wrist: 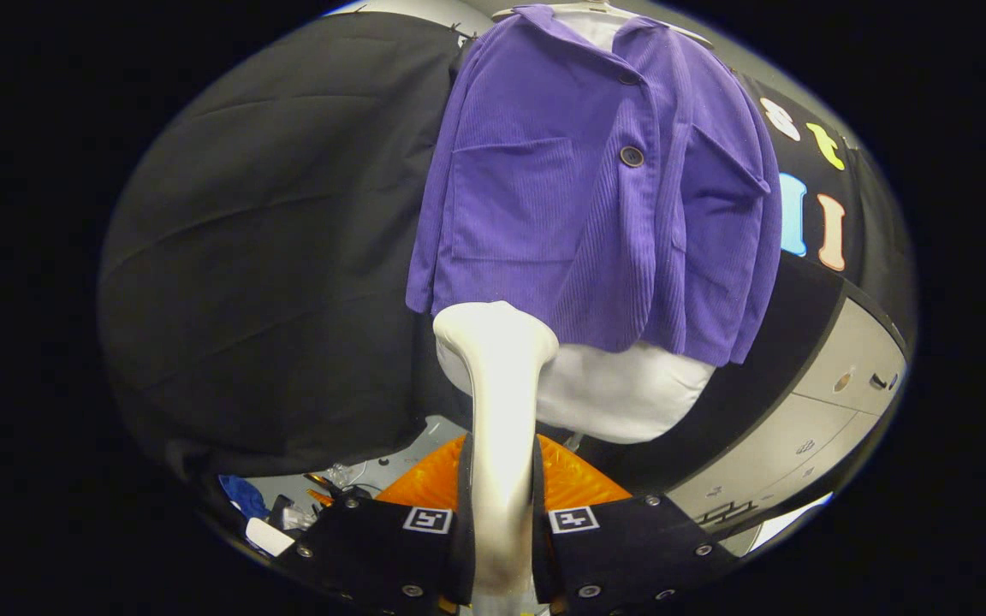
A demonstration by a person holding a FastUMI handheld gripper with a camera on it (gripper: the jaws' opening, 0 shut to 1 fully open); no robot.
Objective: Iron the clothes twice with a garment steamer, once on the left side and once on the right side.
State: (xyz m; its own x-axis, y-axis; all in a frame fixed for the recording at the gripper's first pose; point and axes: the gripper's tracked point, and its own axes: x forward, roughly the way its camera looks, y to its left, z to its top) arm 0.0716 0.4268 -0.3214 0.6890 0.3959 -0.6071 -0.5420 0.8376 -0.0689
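From my seat I can read no word, brand or number anywhere. The only signs I find are two small square coded markers, one on each finger mount of the gripper (501, 513): the left marker (427, 519) at about 7 o'clock from the steamer (501, 411) handle, the right marker (573, 518) at about 5 o'clock from it; both are patterns, not text. On the pale cabinet (810, 428), at about 4 o'clock from the purple jacket (596, 197), I see small dark marks, too small for me to read.
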